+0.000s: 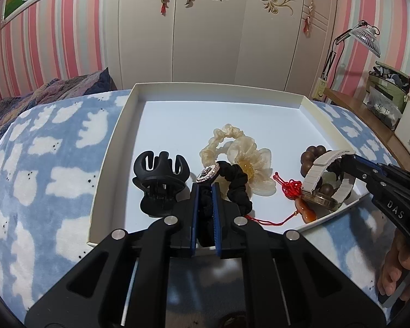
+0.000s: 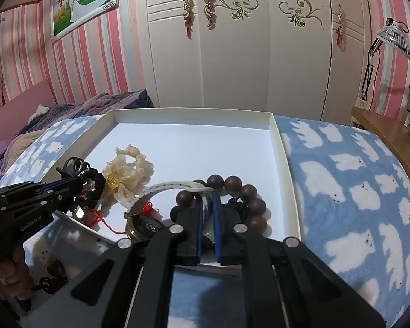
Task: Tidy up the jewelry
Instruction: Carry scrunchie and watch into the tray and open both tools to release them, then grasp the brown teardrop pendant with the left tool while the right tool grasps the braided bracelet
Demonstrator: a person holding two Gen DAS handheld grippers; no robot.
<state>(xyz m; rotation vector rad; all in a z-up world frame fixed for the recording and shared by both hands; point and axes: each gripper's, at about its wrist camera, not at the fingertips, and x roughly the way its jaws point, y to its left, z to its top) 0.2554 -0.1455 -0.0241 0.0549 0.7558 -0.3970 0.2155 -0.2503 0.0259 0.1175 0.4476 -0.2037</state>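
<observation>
A white shallow tray (image 1: 114, 142) lies on the bed and holds the jewelry. My left gripper (image 1: 205, 188) is shut on a black scrunchie (image 1: 235, 180) with a rhinestone charm. A black claw clip (image 1: 158, 180) sits just left of it. A cream flower scrunchie (image 1: 240, 153) lies behind. My right gripper (image 2: 207, 199) is shut on the white strap of a watch (image 2: 145, 225), over a brown bead bracelet (image 2: 248, 194). A red knotted cord with an orange pendant (image 1: 303, 207) lies between the grippers.
The tray (image 2: 284, 164) rests on a blue blanket with white bears (image 2: 355, 191). A white wardrobe (image 1: 205, 27) stands behind. A wooden desk (image 2: 391, 134) with a lamp and boxes is at the right. A purple quilt (image 1: 41, 93) lies at the left.
</observation>
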